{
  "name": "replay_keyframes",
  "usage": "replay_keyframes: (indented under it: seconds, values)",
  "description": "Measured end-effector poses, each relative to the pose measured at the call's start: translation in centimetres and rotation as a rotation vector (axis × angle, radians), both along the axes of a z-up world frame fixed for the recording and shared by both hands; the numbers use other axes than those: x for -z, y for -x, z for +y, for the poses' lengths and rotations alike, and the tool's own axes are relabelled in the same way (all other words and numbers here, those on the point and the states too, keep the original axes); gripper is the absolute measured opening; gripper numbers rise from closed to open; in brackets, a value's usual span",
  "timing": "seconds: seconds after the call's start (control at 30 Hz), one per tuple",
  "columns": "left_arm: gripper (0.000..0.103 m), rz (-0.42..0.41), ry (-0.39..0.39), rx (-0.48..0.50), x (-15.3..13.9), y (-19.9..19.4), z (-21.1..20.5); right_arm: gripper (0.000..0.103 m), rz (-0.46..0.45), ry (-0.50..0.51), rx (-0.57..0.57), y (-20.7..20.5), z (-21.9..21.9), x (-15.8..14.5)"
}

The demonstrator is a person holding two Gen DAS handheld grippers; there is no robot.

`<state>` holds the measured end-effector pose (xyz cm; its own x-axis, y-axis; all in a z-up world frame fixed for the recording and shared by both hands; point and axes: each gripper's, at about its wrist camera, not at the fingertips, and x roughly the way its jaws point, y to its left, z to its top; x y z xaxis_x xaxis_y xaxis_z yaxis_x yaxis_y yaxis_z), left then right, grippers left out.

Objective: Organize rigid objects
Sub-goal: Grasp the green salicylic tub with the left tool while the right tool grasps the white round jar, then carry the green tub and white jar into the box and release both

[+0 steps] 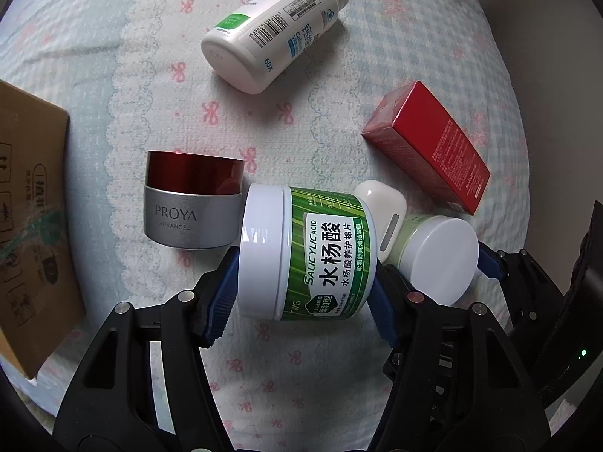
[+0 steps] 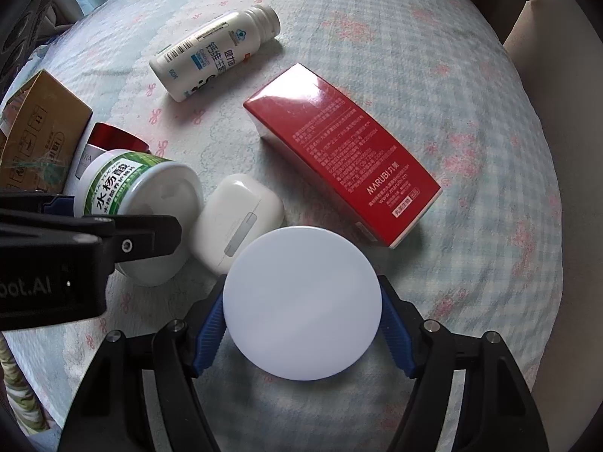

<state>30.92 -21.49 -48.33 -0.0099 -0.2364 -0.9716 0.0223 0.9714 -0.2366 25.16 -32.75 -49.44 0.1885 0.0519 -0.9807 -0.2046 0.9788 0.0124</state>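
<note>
Left gripper [image 1: 301,293] we've clamped on green-label jar [image 1: 312,252], lying on its side on bedspread [image 1: 150,75] w/ silver-red jar [image 1: 192,203] beside; right gripper [image 2: 303,320] grips white-lidded jar [image 2: 301,301], earbud case [image 2: 237,218] adjacent.

black angular left claw [image 1: 301,293], ribbed blue pads [image 1: 218,301], silver screws, right claw [image 2: 303,324] alike

Daylit bedspread [image 1: 339,120], pale checks, pink bows.
</note>
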Motion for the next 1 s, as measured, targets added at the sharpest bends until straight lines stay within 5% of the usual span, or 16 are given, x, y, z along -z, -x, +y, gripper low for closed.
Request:
replay_keyframes:
  seconds: [0.33, 0.53, 1.0]
  values:
    - [0.057, -0.061, 0.039, -0.005, -4.0, 1.5, 1.8, 0.068, -0.043, -0.006, 0.035, -0.4, -0.9, -3.5]
    - [0.057, -0.137, 0.059, -0.013, -9.3, 2.6, 2.8, 0.068, -0.056, -0.027, 0.084, 0.8, -1.7, -7.3]
    - [0.057, -0.322, 0.108, -0.117, -23.0, 6.7, 12.4, 0.068, -0.212, -0.028, 0.040, 5.3, 1.5, -22.1]
